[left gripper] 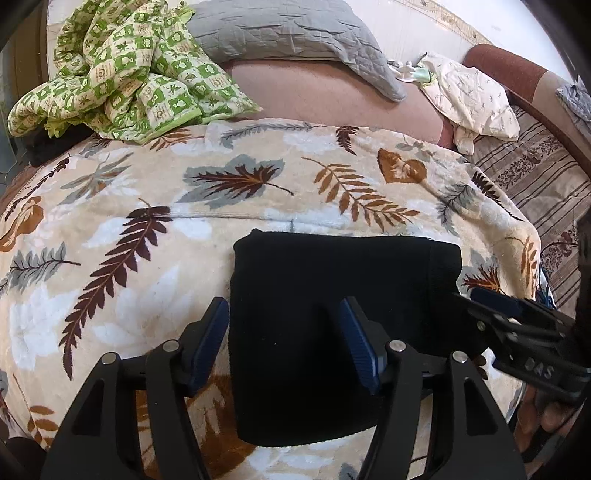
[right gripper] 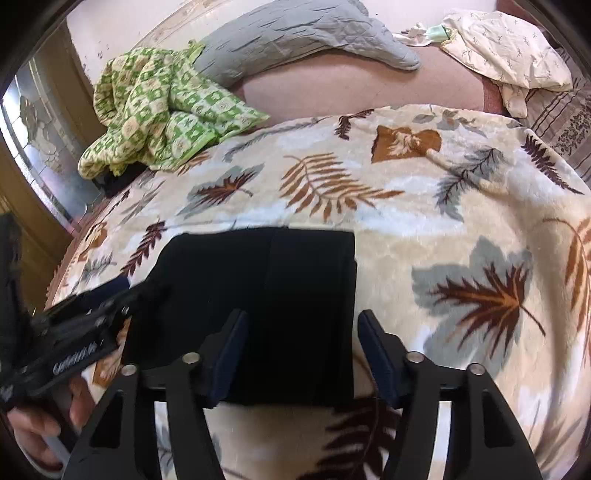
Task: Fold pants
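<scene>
The black pants (left gripper: 332, 295) lie folded into a compact rectangle on the leaf-patterned blanket (left gripper: 147, 206); they also show in the right wrist view (right gripper: 258, 295). My left gripper (left gripper: 284, 332) is open and empty, its fingers straddling the pants' left edge just above the fabric. My right gripper (right gripper: 299, 354) is open and empty, straddling the pants' right edge. The right gripper also shows in the left wrist view (left gripper: 517, 325) beside the pants' right side, and the left gripper shows in the right wrist view (right gripper: 74, 325) at the pants' left side.
A crumpled green checkered cloth (left gripper: 122, 70) lies at the far left of the blanket. A grey quilted pillow (left gripper: 288, 33) and a cream printed pillow (left gripper: 472, 96) rest on the pink sofa back (left gripper: 325, 92). A striped cover (left gripper: 535, 184) lies to the right.
</scene>
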Demonstrator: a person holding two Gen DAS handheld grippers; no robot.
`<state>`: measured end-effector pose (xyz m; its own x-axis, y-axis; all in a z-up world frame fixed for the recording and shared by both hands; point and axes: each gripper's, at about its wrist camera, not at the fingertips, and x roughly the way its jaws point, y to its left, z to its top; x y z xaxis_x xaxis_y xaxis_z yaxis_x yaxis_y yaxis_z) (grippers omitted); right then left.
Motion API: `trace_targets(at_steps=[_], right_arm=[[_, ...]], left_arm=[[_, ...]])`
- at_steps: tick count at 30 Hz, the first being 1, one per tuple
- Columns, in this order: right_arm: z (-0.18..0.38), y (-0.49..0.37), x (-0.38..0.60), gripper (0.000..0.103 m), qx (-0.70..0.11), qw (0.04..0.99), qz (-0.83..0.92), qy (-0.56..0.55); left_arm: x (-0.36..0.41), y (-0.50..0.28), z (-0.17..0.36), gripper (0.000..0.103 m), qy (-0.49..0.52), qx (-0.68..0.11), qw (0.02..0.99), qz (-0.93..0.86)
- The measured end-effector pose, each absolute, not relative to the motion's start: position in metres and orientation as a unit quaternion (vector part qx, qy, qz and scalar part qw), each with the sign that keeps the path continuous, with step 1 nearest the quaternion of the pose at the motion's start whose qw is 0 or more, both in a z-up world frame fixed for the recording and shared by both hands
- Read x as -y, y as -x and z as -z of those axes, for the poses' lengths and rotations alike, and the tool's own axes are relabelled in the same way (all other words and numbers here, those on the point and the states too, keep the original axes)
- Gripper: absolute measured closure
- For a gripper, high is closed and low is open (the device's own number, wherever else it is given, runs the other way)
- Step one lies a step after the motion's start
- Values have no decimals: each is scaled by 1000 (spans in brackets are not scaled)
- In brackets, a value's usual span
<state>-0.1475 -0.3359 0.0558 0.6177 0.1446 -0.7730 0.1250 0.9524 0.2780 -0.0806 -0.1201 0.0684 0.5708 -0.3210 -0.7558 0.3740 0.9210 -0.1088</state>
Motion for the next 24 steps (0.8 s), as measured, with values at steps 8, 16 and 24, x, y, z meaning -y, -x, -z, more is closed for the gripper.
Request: trace_targets(at_steps=[8, 16, 24], right_arm=[[-47, 127, 338, 91, -437, 888, -12, -140], [-43, 118, 342, 103, -443, 888, 0, -120], [-60, 137, 343, 87, -438, 891, 6, -117]], left_arm=[[130, 80, -54, 37, -42, -429, 882, 192], [138, 82, -49, 28, -54, -421, 886, 189], [128, 86, -55, 28, -35, -426, 883, 191]])
